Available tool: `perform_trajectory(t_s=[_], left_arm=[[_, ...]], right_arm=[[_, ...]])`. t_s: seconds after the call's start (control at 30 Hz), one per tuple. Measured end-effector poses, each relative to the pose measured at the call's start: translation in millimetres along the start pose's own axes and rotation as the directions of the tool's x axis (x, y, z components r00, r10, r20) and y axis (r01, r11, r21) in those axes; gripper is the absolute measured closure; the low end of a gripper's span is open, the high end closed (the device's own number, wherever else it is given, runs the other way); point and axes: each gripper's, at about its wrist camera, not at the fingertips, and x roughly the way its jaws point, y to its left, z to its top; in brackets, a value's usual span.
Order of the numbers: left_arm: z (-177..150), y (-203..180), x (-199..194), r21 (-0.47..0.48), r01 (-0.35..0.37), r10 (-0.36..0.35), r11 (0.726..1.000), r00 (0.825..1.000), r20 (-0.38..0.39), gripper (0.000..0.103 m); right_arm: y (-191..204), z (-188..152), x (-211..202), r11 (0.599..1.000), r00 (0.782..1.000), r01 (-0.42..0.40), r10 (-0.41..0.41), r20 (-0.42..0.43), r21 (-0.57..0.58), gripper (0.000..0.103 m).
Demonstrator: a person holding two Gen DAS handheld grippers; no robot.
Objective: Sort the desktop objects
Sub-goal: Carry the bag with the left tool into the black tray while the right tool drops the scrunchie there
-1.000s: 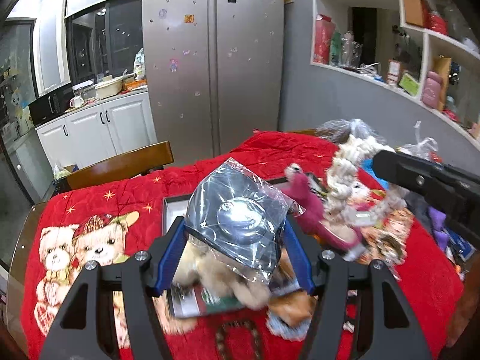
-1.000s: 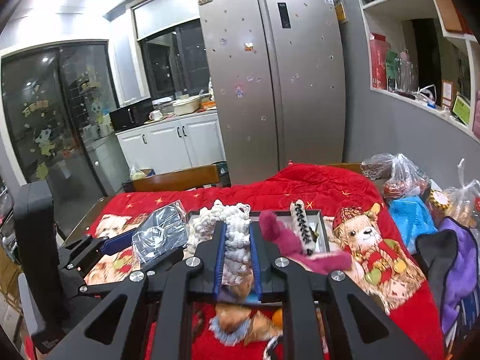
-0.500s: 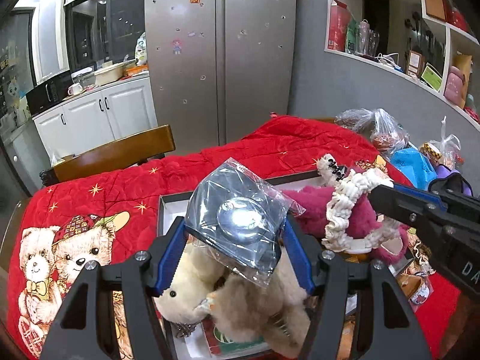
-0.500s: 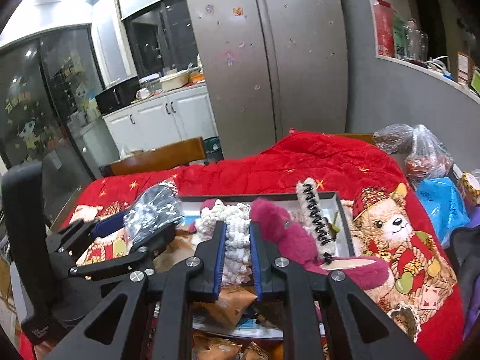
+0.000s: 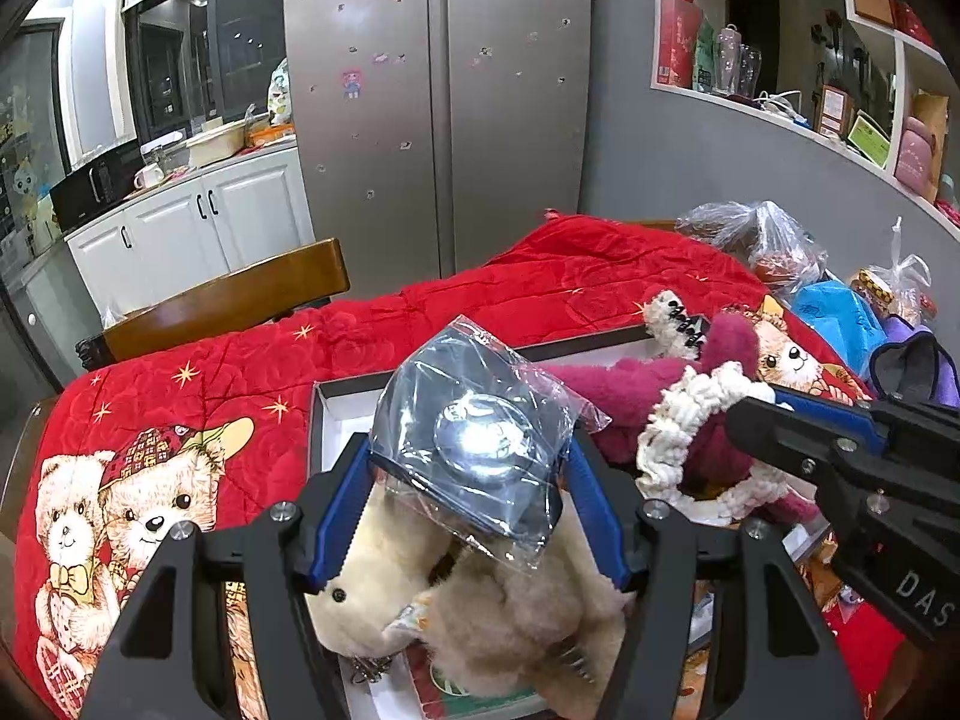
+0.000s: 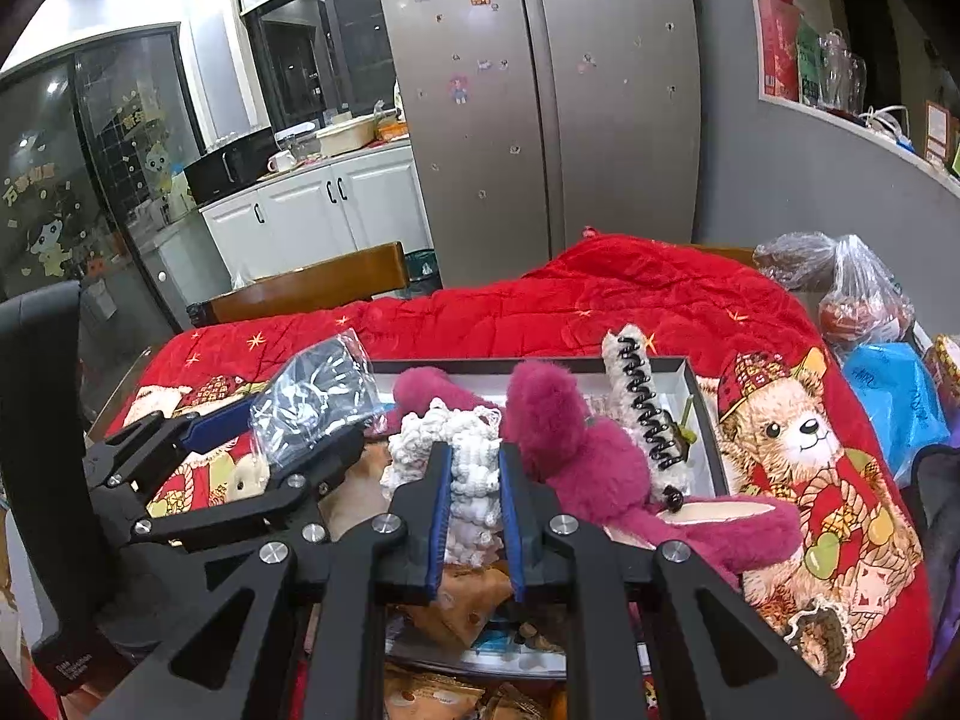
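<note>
My left gripper (image 5: 468,468) is shut on a clear plastic bag with a dark round item (image 5: 474,450), held just over the white tray (image 5: 336,414); the bag (image 6: 318,396) also shows at the left of the right wrist view. My right gripper (image 6: 471,462) is shut on a cream knitted toy (image 6: 471,480), which hangs over the same tray (image 6: 699,414). In the tray lie a beige plush animal (image 5: 480,618), a magenta plush (image 6: 576,462) and a black spiral hair clip (image 6: 648,414). The right gripper (image 5: 744,414) enters the left wrist view from the right.
A red bear-print quilt (image 5: 180,420) covers the table. Plastic bags (image 6: 852,294) and a blue bag (image 6: 900,396) crowd the right edge. A wooden chair (image 5: 228,300) stands behind the table, with a fridge (image 6: 540,96) beyond. Snack packets (image 6: 474,606) lie at the tray's near end.
Both grippers have come down and forward over the tray with their loads still held. The tray and plush toys now sit closer beneath them.
</note>
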Motion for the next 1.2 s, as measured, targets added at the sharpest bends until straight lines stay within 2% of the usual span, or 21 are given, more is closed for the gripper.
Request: perform_trajectory(t_s=[0.17, 0.23, 0.4, 0.5, 0.7, 1.07, 1.13, 1.2], left_arm=[[2, 2, -2, -0.001, -0.007, 0.007, 1.0, 1.0, 0.012, 0.037], [2, 2, -4, -0.004, -0.006, 0.006, 1.0, 1.0, 0.014, 0.032], [3, 0, -7, -0.001, 0.007, -0.007, 1.0, 1.0, 0.005, 0.014], [4, 0, -9, 0.0, -0.026, 0.026, 1.0, 1.0, 0.013, 0.008], [6, 10, -17, -0.042, -0.005, 0.006, 0.999, 1.0, 0.028, 0.008], [6, 8, -24, -0.027, -0.021, 0.022, 0.999, 0.999, 0.043, 0.007], [7, 8, -28, -0.022, -0.026, 0.027, 0.999, 0.998, 0.052, 0.007], [8, 10, -32, -0.024, -0.024, 0.026, 0.999, 0.998, 0.063, 0.007]], right_arm=[[-3, 0, -1, 1.0, 1.0, -0.007, 0.007, 0.013, 0.013, 0.086], [-5, 1, -5, 0.999, 0.999, -0.018, 0.017, 0.035, 0.032, 0.084], [-8, 4, -13, 0.997, 0.996, -0.055, 0.051, 0.075, 0.055, 0.052], [-7, 5, -17, 0.996, 0.994, -0.077, 0.072, 0.085, 0.053, 0.046], [-6, 6, -22, 0.994, 0.99, -0.098, 0.092, 0.104, 0.048, 0.042], [-13, 8, -24, 0.993, 0.992, -0.091, 0.083, 0.099, 0.074, 0.042], [-14, 9, -26, 0.993, 0.992, -0.088, 0.08, 0.101, 0.073, 0.039], [-15, 10, -28, 0.994, 0.992, -0.084, 0.076, 0.102, 0.07, 0.03]])
